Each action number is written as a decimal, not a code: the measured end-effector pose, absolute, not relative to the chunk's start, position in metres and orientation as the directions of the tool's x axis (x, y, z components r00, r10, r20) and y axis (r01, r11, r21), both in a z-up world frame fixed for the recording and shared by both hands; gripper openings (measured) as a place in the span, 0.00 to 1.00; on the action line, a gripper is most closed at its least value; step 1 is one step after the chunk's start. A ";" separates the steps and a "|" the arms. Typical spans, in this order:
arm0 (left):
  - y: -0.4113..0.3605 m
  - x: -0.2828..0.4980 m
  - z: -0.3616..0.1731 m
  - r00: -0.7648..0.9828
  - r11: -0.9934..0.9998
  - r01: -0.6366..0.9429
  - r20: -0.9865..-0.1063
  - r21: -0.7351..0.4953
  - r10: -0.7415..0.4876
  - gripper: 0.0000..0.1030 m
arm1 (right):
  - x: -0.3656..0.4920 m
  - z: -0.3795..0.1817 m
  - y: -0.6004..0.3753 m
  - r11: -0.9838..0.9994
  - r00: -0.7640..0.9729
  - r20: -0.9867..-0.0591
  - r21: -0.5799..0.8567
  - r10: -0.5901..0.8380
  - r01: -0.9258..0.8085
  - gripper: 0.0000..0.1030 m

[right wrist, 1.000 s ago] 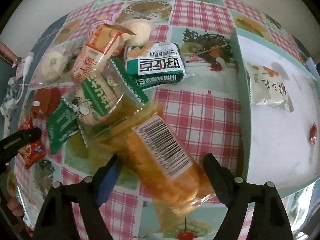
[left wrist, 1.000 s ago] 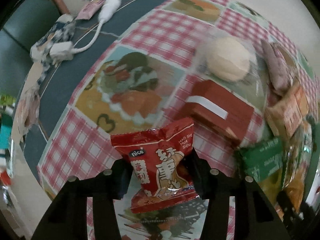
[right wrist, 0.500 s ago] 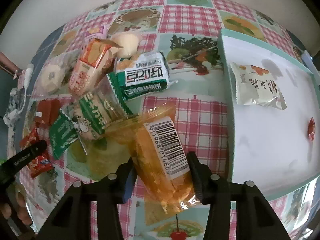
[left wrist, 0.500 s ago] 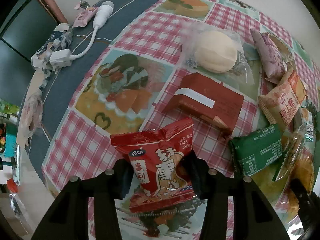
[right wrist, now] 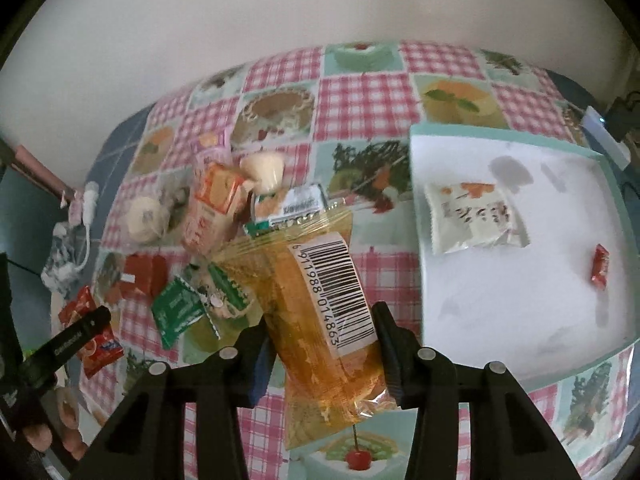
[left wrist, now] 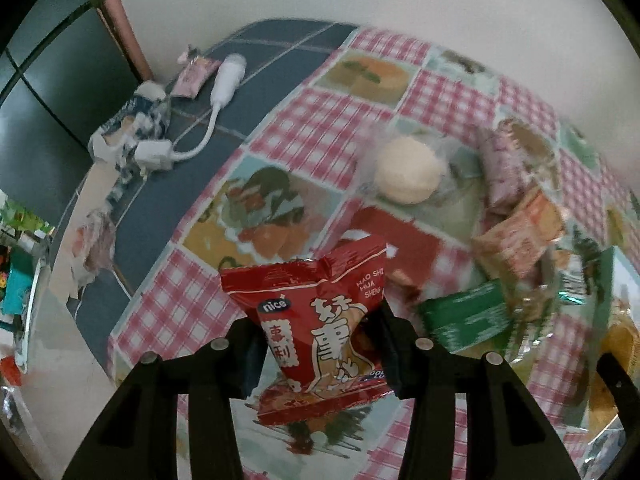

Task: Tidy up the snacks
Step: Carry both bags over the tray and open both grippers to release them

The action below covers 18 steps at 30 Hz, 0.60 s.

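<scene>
**Two wrist views over one snack pile**

Both fisheye cameras look steeply down along their own fingers, close above the checked tablecloth [left wrist: 320, 136]. The left view faces the snack pile [right wrist: 208, 216] from its left; the right view sits nearer the white tray [right wrist: 500, 280]. Both share the pile, including the green packet [left wrist: 464, 320]

Left tongs [left wrist: 316, 344]: yours, angled steeply down, clamped on the red snack packet [left wrist: 316, 316].
Right tongs [right wrist: 326, 344]: just closed, gripping the orange packet [right wrist: 320, 304].
</scene>
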<state>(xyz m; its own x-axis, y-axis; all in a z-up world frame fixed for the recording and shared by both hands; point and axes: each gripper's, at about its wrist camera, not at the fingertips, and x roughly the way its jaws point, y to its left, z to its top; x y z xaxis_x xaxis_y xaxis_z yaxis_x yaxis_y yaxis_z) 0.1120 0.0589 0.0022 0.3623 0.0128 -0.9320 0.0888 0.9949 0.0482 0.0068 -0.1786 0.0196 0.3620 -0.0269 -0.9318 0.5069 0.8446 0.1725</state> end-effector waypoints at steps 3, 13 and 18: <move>0.061 0.109 0.013 0.394 0.992 0.119 -0.919 0.040 -0.010 0.48 | 0.003 0.026 -0.182 0.828 0.362 -0.931 0.167 -0.046 0.534 0.47; -0.003 0.082 0.044 0.456 0.952 0.304 -0.883 0.034 -0.114 0.48 | -0.021 0.037 -0.227 0.738 0.364 -0.925 0.173 -0.105 0.652 0.47; -0.045 0.067 0.055 0.450 0.918 0.397 -0.876 0.023 -0.172 0.48 | -0.040 0.043 -0.260 0.675 0.358 -0.922 0.171 -0.147 0.717 0.47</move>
